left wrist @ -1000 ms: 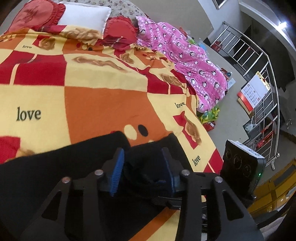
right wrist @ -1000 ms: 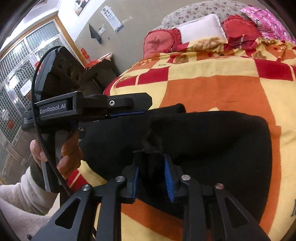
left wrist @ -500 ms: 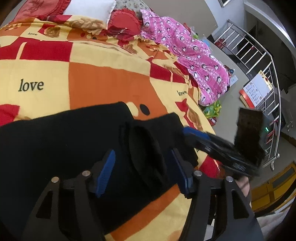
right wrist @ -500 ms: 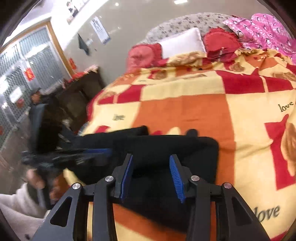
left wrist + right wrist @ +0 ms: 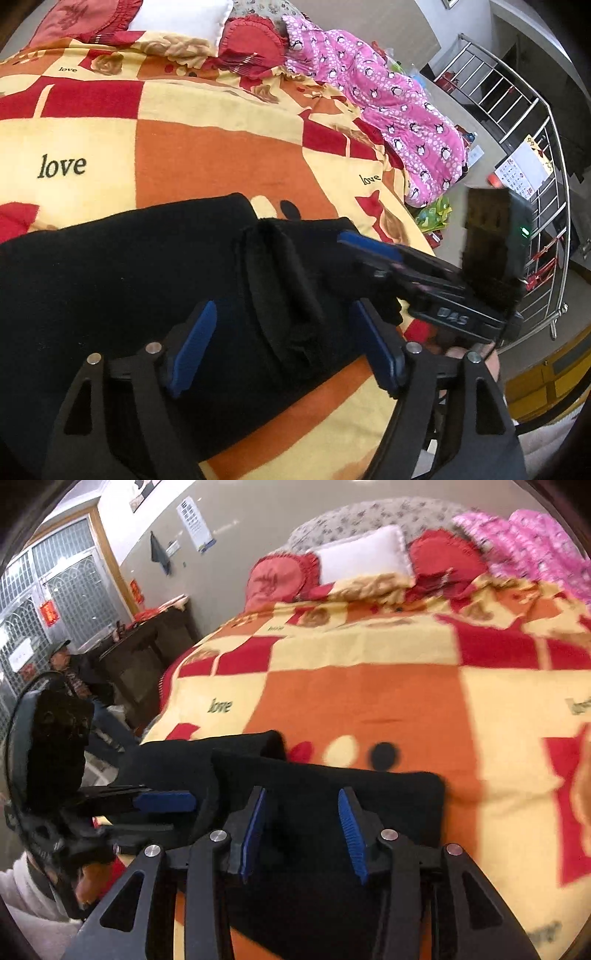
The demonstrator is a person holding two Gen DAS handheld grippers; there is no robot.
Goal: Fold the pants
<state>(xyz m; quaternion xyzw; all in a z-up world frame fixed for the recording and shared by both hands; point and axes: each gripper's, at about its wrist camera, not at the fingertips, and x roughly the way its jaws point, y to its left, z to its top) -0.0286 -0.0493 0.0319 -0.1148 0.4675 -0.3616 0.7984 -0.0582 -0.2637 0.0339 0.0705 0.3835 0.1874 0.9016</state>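
Note:
The black pants point(image 5: 140, 280) lie folded on the orange, yellow and red blanket point(image 5: 207, 155), near its front edge. They also show in the right wrist view point(image 5: 332, 786). My left gripper point(image 5: 284, 347) is open just above the pants, with a raised fold of cloth between its blue pads but not held. My right gripper point(image 5: 303, 823) is open over the right part of the pants and holds nothing. The right gripper shows in the left wrist view point(image 5: 373, 254), and the left gripper in the right wrist view point(image 5: 162, 805).
Red and white pillows point(image 5: 177, 18) lie at the head of the bed. A pink penguin-print cloth point(image 5: 399, 110) hangs off the right side. A metal railing point(image 5: 532, 155) stands on the right. A dark cabinet point(image 5: 147, 646) and a seated person point(image 5: 74, 664) are left of the bed.
Both grippers were shut on bunched black cloth a second ago. They have opened and let go, and the pants now lie on the blanket. Both grippers have drawn back slightly.

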